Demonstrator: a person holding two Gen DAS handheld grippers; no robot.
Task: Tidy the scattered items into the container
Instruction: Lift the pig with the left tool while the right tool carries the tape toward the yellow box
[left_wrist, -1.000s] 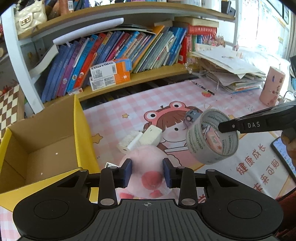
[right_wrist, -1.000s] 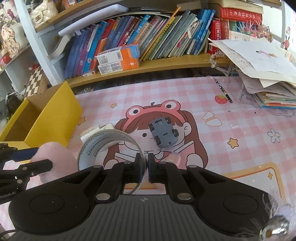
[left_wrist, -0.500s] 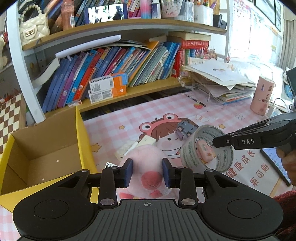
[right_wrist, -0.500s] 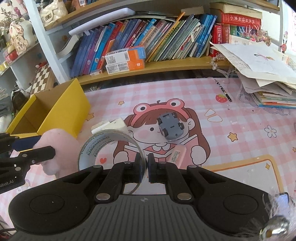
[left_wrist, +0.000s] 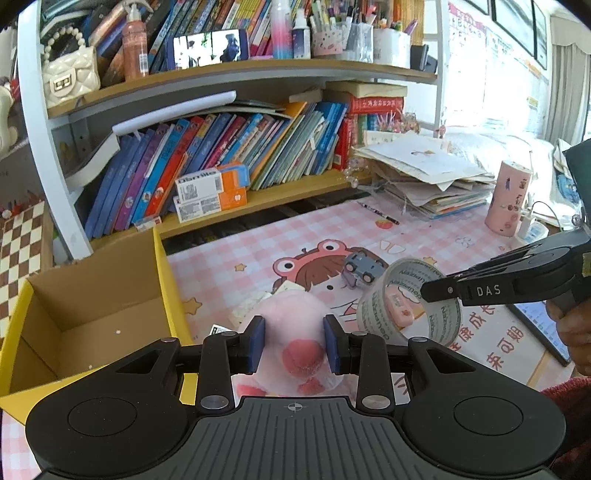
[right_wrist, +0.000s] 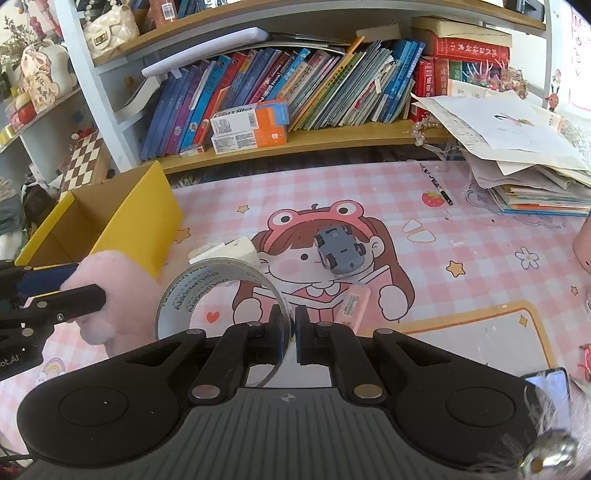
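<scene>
left gripper (left_wrist: 294, 344), bottom centre of left wrist view, is clamped on a pink plush toy (left_wrist: 291, 325), held off the mat. right gripper (right_wrist: 289, 334) pinches the wall of a clear tape roll (right_wrist: 218, 291), also lifted. yellow cardboard box (left_wrist: 88, 314) sits open at lower left. grey toy car (right_wrist: 340, 251), pink eraser (right_wrist: 355, 302) & white block (right_wrist: 229, 251) lie mid-mat.

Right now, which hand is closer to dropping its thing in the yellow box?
Left, probably. The left gripper squeezes the pink plush toy right beside the yellow box, next to its near wall. The right gripper, pinching the tape roll, sits farther off with the plush toy between.
</scene>
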